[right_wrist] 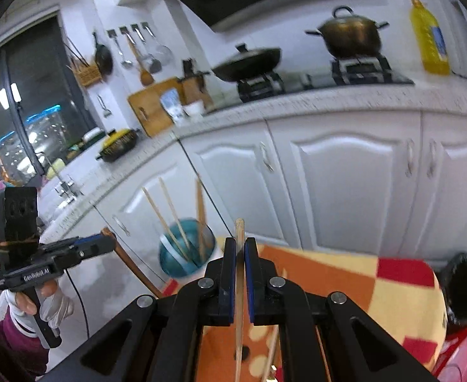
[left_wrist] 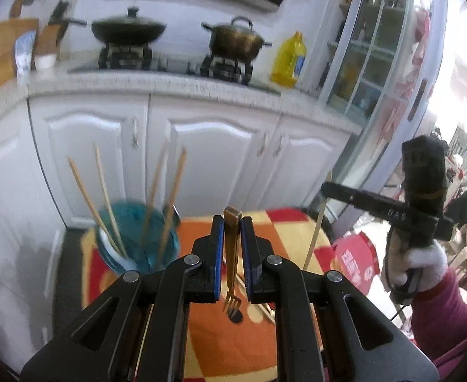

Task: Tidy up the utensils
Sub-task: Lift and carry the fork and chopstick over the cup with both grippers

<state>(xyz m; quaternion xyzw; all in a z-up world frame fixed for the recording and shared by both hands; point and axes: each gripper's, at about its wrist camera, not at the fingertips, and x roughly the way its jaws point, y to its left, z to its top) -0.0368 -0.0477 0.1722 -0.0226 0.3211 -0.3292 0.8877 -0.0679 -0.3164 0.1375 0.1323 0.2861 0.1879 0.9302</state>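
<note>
Left wrist view: left gripper is clamped on a brown fork, tines down, above the checkered cloth, blue holder beside

Right wrist view: right gripper pinches one chopstick upright

Black fingers, blue pads, magenta sleeve

Chopstick runs off the bottom edge.
</note>
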